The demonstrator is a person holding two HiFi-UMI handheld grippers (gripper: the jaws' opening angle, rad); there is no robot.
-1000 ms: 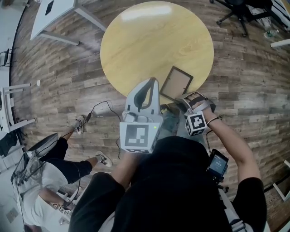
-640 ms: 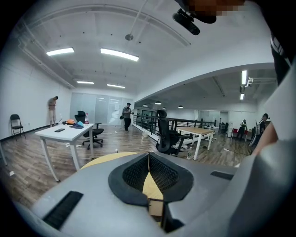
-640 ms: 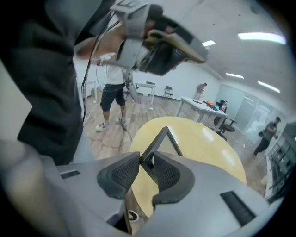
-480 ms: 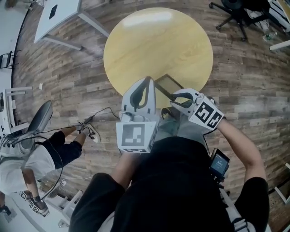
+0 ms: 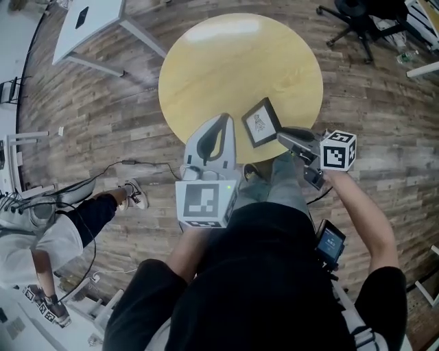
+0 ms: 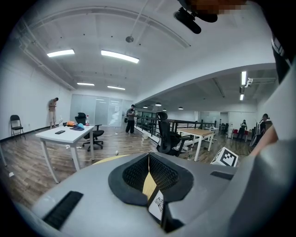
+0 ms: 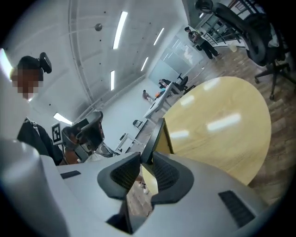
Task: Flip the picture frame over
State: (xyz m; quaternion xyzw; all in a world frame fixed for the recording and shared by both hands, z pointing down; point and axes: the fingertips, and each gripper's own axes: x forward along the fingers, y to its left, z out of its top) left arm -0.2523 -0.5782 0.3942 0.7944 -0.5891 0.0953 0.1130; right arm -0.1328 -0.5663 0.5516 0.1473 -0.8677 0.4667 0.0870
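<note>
The dark-rimmed picture frame [image 5: 259,122] hangs tilted over the near edge of the round yellow table [image 5: 226,62], its white printed side facing up. My right gripper [image 5: 282,135] grips the frame's right corner. Its jaws are closing, and in the right gripper view the frame's edge [image 7: 155,134] sits clamped between the pads of this gripper [image 7: 145,159]. My left gripper [image 5: 230,122] hovers just left of the frame, with nothing in it. In the left gripper view the tips of my left gripper [image 6: 149,155] meet, and a bit of the frame [image 6: 156,203] shows below them.
Wooden floor surrounds the table. A white desk [image 5: 82,20] stands at the far left and a black office chair [image 5: 357,17] at the far right. Another person [image 5: 41,240] is at the lower left, with a cable [image 5: 137,164] lying on the floor nearby.
The frame lay back side up at the table's near edge. It is now lifted and turned, print side showing. My right gripper rolled over and rose to the right; my left stayed put.
</note>
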